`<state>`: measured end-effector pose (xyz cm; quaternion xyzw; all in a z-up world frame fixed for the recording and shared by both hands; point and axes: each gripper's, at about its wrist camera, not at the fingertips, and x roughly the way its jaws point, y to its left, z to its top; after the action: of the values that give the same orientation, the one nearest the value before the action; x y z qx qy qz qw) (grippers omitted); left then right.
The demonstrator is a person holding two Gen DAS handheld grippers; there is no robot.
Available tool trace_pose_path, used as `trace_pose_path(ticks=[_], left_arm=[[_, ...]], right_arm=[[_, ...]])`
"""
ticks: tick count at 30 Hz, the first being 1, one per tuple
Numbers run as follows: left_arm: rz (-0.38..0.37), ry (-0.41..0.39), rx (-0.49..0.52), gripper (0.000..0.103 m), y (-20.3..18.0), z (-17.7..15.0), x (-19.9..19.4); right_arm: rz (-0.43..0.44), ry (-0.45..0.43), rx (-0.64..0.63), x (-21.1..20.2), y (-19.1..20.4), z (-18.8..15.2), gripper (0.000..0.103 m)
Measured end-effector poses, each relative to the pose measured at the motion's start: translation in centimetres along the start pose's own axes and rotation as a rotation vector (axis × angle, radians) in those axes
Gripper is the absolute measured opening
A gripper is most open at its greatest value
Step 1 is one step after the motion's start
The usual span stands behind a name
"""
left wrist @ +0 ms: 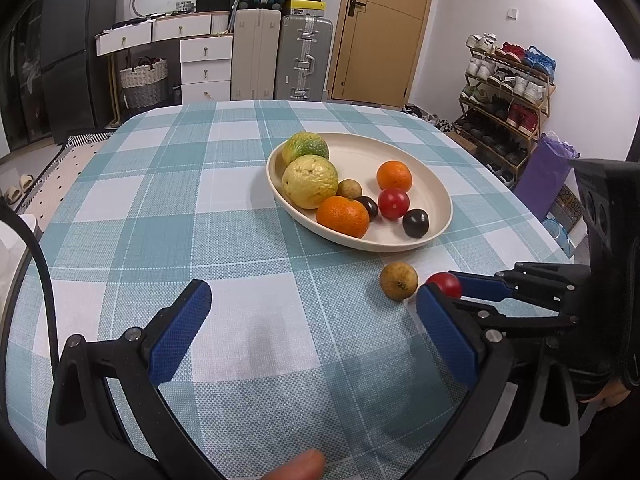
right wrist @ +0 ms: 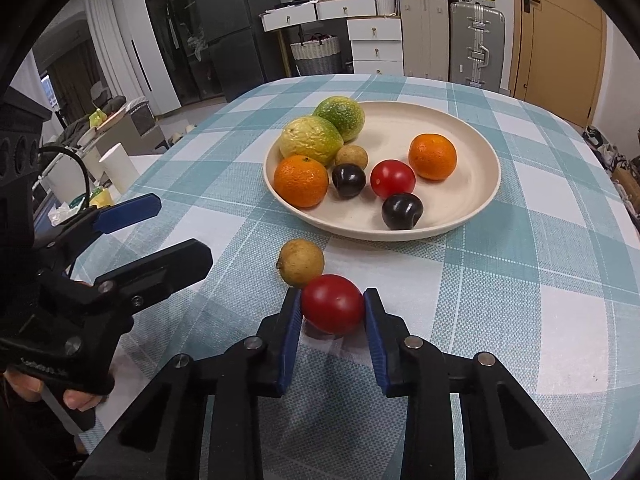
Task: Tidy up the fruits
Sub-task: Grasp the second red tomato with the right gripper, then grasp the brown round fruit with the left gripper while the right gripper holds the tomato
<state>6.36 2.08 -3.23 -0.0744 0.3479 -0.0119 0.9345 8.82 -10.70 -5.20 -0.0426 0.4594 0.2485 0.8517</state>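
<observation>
A cream plate (right wrist: 476, 204) (left wrist: 436, 196) on the checked tablecloth holds several fruits: two green-yellow citrus, two oranges, two dark plums, a red tomato and a small tan fruit. In front of the plate a tan fruit (right wrist: 301, 263) (left wrist: 399, 281) lies on the cloth, touching a red tomato (right wrist: 333, 304) (left wrist: 445, 283). My right gripper (right wrist: 331, 308) is shut on this tomato, its blue pads on both sides, just above the cloth. My left gripper (left wrist: 314, 300) is open and empty, low over the cloth to the left of the tomato; it also shows in the right wrist view (right wrist: 176, 232).
The checked tablecloth (left wrist: 160, 240) covers the whole table. Beyond the far edge stand suitcases (left wrist: 280, 56), white drawers (left wrist: 206, 68), a door and a shoe rack (left wrist: 504, 108). A white cup (right wrist: 118, 172) stands off the table's left side.
</observation>
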Motion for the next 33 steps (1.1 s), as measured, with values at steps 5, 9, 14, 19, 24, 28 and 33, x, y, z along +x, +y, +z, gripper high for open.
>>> trace_pose_path(ticks=[5,9,14,19,24,28,33], left_arm=[[-0.031,0.0,-0.005,0.102,-0.2,-0.2,0.0],[-0.035,0.019,0.006,0.102,-1.0,-0.3,0.3],[-0.001,0.068,0.068,0.102,-2.8,-0.3,1.3],[-0.007,0.134,0.078,0.102,-3.6,-0.2,3.0],[-0.022,0.158,0.085,0.089,-4.2,0.3,4.2],[-0.019,0.183,0.125,0.072,-5.3,0.4,5.1],[-0.039,0.198,0.143,0.058,-6.1,0.5,5.8]], right_arm=[[0.003,-0.051,0.027,-1.9,-0.9,-1.0,0.032],[-0.006,-0.071,0.038,-3.0,-1.7,-1.2,0.032],[-0.011,-0.081,0.055,-3.5,-2.7,-1.1,0.032],[-0.014,-0.09,0.054,-4.0,-3.5,-1.1,0.032],[-0.023,-0.103,0.088,-4.6,-4.8,-1.0,0.032],[-0.021,-0.11,0.102,-5.1,-5.4,-1.0,0.032],[-0.016,-0.111,0.108,-5.2,-5.6,-1.0,0.032]])
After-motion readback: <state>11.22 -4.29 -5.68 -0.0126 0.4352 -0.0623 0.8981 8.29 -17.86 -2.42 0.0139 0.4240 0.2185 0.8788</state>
